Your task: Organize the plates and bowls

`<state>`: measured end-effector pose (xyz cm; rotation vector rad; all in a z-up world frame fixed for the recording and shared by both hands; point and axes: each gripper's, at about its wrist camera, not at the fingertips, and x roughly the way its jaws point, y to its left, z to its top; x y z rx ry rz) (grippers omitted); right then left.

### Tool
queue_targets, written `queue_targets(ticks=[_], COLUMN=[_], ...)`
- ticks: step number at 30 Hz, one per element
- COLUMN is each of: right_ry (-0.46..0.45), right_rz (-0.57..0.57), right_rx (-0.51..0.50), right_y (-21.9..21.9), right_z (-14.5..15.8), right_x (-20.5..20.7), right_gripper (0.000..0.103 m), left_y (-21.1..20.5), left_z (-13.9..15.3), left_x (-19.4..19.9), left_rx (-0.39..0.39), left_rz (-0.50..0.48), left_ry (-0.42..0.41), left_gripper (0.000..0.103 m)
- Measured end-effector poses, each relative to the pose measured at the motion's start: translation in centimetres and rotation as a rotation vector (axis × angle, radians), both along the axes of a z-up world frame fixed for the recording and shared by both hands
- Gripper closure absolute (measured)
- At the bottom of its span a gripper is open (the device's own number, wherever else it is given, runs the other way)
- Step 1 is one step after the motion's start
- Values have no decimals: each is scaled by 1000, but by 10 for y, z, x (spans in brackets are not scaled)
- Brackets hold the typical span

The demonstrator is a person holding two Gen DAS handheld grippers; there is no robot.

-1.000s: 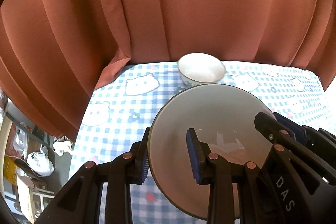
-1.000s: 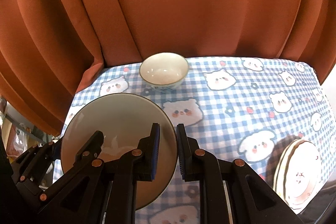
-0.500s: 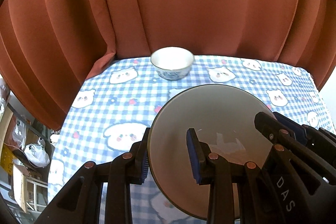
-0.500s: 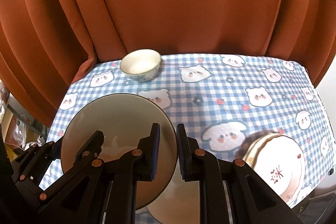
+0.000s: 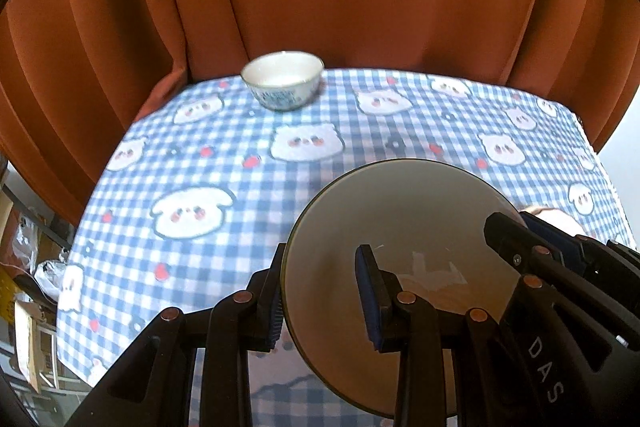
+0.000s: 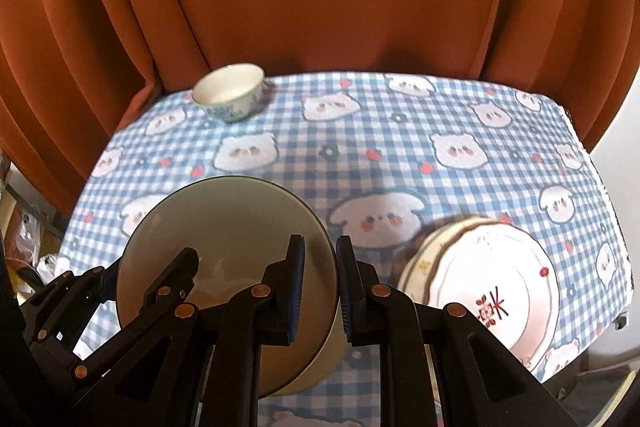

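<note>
A: Two grippers share one load: the large round grey-white ceramic bowl (image 5: pixel 400 223). The left gripper (image 5: pixel 320 295) has its jaws clenched across the bowl's left rim, and the right gripper (image 6: pixel 320 287) clamps the opposite rim, one finger inside, one outside. The bowl hangs above the near part of the blue-and-white checked tabletop (image 6: pixel 360 131).

B: Where should it go?

A: My guess is either by the small white bowl with blue pattern (image 6: pixel 228 97) at the far left, or by the stack of white scalloped plates with red markings (image 6: pixel 492 287) at the near right. To do it well, keep both grips level, lower slowly, and let go only once the base sits flat; one side freed early would tip it.

B: Anything unclear?

A: Plenty. A pale rounded shape shows beneath the bowl in the right view; I cannot tell whether it is another dish. The plate count is hard to judge, and the bowl's near edge is hidden behind the fingers.
</note>
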<state>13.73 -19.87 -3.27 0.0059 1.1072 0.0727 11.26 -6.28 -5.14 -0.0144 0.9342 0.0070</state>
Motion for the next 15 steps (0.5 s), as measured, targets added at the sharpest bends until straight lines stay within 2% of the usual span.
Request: queue_targets(ticks=[15], right_ry=[107], right_rz=[6], right_rx=[-2], right_y=[-11], right_z=[-42], right_x=[-4], right_gripper=[84], left_y=[-9], left_z=[-37], left_x=[3], left_rx=[20], left_rz=[-8], left_ry=[99], left_gripper=[72])
